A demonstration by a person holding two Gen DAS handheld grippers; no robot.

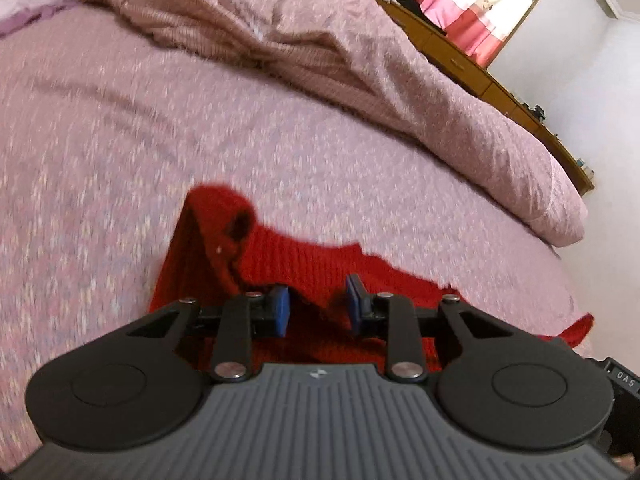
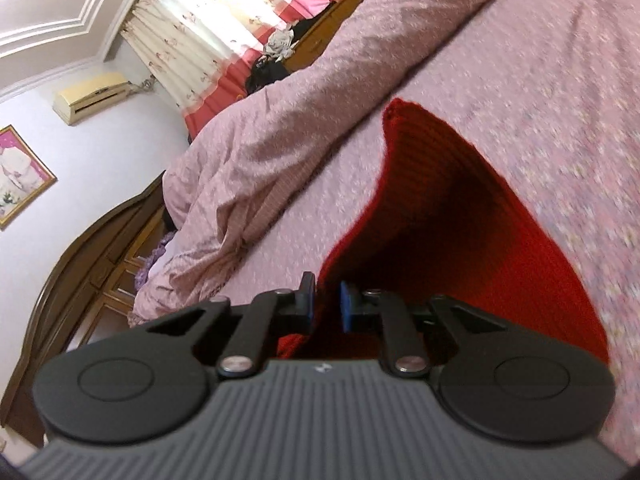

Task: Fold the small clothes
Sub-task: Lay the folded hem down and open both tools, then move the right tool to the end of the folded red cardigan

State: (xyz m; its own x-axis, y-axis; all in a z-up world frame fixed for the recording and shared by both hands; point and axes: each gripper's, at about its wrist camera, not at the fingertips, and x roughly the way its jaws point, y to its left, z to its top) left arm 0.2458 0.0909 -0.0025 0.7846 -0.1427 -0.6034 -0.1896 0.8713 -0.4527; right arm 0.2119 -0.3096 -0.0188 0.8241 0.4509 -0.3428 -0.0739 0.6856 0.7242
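Your left black two-finger gripper (image 1: pixel 318 306) tilts downward, blue pads apart; your right black two-finger gripper (image 2: pixel 326 304) sits nearly closed, pinching red knit.

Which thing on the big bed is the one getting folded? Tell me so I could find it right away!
Look at the wide bed with its pink speckled cover and the rumpled pink quilt heaped along its far side. On the flat part in front of the quilt lies a small red knitted garment. It is the only bright red, ribbed thing there; everything around it is pale pink.
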